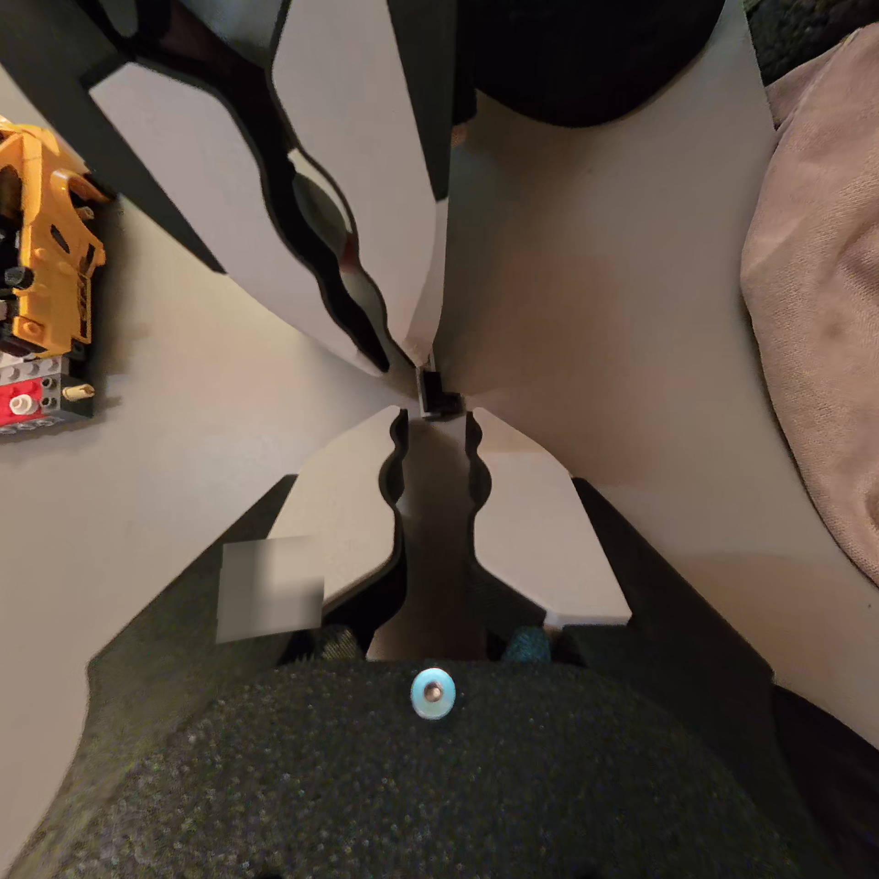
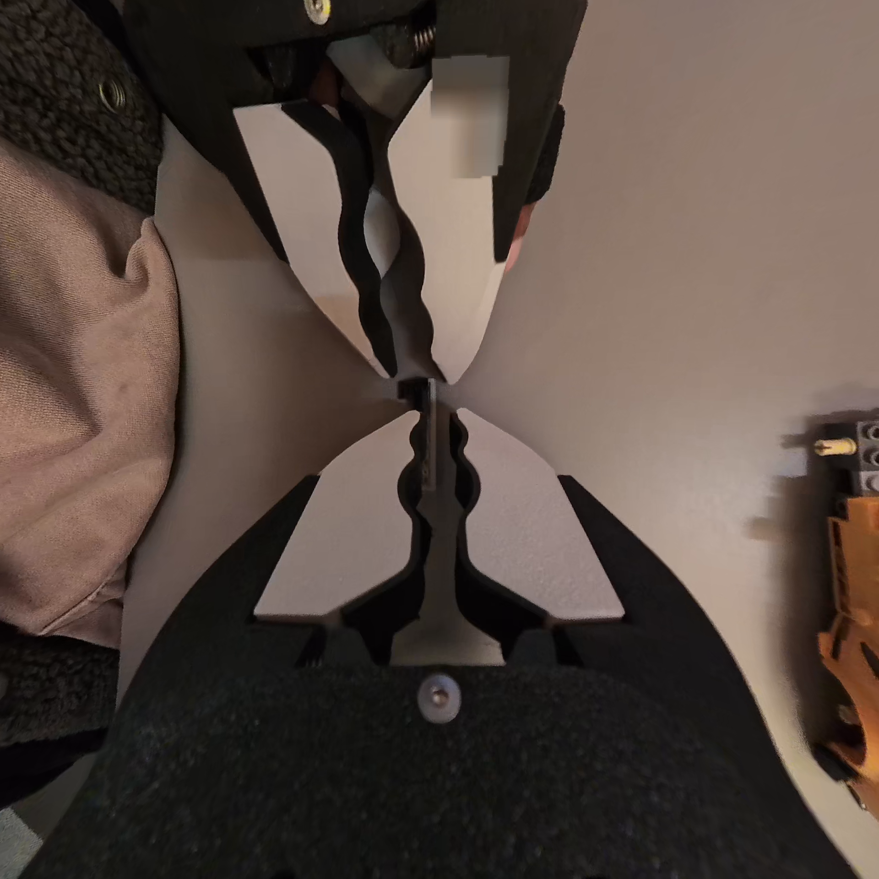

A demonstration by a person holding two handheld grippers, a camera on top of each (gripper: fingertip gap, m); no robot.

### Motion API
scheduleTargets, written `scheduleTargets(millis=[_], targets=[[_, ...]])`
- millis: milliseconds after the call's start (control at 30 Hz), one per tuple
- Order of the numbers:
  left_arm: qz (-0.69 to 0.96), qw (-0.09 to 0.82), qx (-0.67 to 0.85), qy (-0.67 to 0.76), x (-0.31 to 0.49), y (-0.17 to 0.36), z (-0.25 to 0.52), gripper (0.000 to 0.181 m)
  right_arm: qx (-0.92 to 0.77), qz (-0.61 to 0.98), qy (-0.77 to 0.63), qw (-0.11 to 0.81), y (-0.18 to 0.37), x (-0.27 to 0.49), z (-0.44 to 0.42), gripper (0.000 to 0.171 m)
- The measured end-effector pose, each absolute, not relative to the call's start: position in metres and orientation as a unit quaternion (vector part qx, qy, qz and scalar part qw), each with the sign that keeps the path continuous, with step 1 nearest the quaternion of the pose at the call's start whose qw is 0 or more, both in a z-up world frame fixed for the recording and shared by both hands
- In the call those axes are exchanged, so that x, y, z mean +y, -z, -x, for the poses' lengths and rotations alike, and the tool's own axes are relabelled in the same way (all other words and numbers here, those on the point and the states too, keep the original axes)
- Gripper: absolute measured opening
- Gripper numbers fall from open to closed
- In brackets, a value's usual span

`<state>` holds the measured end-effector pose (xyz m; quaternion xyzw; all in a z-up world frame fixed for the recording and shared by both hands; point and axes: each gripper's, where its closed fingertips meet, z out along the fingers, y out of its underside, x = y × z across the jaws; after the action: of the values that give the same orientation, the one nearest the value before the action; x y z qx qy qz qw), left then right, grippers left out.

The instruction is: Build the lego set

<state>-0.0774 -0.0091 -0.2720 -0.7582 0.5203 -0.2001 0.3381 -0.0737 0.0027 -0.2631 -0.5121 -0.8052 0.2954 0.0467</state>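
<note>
My two grippers meet tip to tip over the white table (image 1: 190,475). My left gripper (image 1: 437,416) is shut on a small black brick (image 1: 440,395). My right gripper (image 2: 437,414) is shut on a thin dark plate (image 2: 431,442), seen edge-on between its fingers. The black brick (image 2: 413,387) touches the plate's far end. In the left wrist view the right gripper (image 1: 411,361) comes in from above. In the right wrist view the left gripper (image 2: 416,376) comes in from above. The part-built yellow lego car (image 1: 47,238) lies off to the side.
The car's red and grey brick base (image 1: 28,395) has a tan pin sticking out; the car also shows in the right wrist view (image 2: 851,618). A beige cloth (image 1: 818,285) (image 2: 71,380) lies on the other side of the grippers. A black fleece sleeve (image 2: 57,95) is close by.
</note>
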Motion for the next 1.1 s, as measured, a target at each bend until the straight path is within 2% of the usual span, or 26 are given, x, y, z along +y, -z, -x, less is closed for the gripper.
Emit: scheduleTargets(millis=[33, 567, 833, 1100], targets=[[0.759, 0.338, 0.517, 0.204, -0.009, 0.271, 0.078, 0.022, -0.804, 0.514, -0.295, 0.047, 0.263, 0.003, 0.073, 0.008], [0.760, 0.338, 0.514, 0.210, -0.008, 0.271, 0.077, 0.022, -0.811, 0.510, -0.282, 0.060, 0.263, 0.003, 0.067, 0.010], [0.761, 0.334, 0.515, 0.210, -0.009, 0.273, 0.078, 0.022, -0.857, 0.441, -0.223, 0.147, 0.267, -0.007, 0.075, 0.017], [0.760, 0.336, 0.515, 0.208, -0.008, 0.272, 0.079, 0.022, -0.865, 0.430, -0.209, 0.151, 0.272, -0.008, 0.078, 0.015]])
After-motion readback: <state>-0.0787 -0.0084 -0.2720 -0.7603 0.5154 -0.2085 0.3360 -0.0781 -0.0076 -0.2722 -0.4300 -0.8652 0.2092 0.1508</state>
